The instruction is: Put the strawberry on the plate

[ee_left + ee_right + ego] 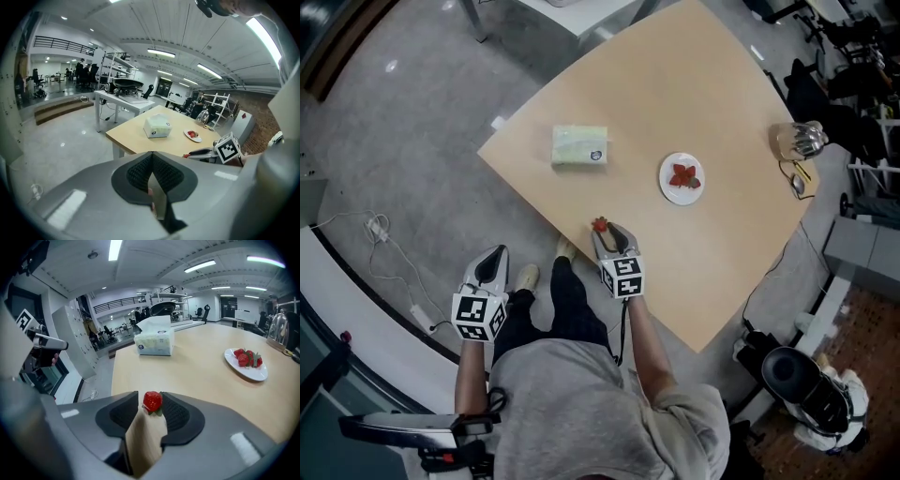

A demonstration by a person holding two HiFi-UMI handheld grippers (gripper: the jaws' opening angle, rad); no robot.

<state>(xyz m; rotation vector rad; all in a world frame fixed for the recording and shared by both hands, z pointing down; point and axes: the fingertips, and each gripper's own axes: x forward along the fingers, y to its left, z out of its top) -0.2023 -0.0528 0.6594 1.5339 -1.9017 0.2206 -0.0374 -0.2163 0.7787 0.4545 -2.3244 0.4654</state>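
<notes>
Table: light wood, bare at near edge.
Tissue box: approx 12 o'clock from target, well apart, no obstruction.
Left gripper: off the table at 8 o'clock, jaws together, nothing held.
Right gripper: the nearer one. My jaws stand wide, table visible through the gap, no grip yet.
Plate: at 2 o'clock from my right tips, already carrying strawberries.
Strawberry: on the table by the near edge, in the mouth of my right jaws. Long axis appears to run along my pointing line, leaves toward me.
Judgement: close, lift, carry toward 2 o'clock.
</notes>
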